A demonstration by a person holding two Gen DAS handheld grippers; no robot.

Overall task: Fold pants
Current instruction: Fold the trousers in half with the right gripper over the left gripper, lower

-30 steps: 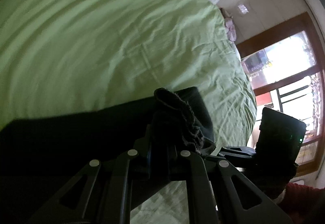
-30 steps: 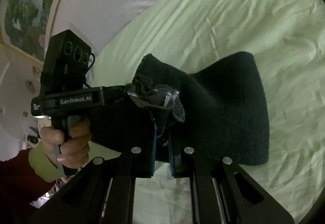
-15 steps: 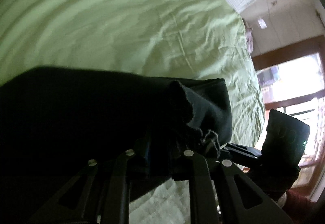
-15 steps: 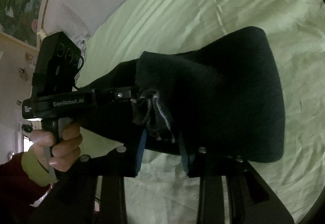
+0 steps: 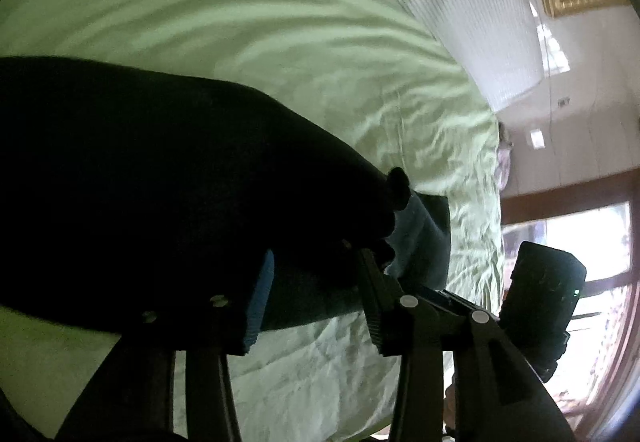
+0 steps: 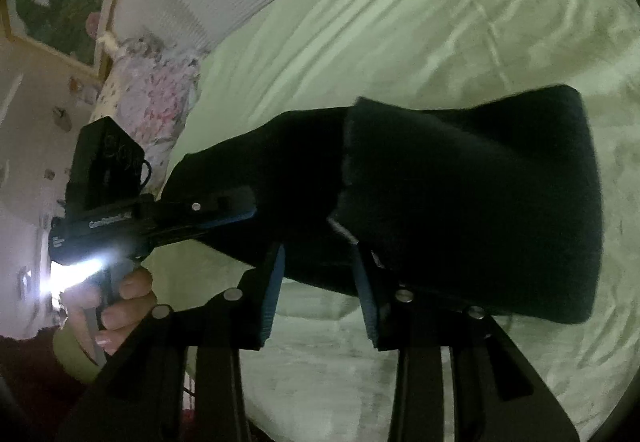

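On the wrinkly pale green bedsheet [image 6: 440,21], the dark fleece pants [image 6: 460,193] now lie doubled at 3 o'clock because both the left gripper [image 5: 316,290] and right gripper [image 6: 320,294] just spread their jaws and let go, so fold's laid.

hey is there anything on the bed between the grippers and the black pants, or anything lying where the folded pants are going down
Nothing visible stands in the way. The black pants lie right at the open fingers of the right gripper and left gripper, with no other object between. Around the pants the green sheet shows only wrinkles; the floral pillow sits off at the bed's edge.
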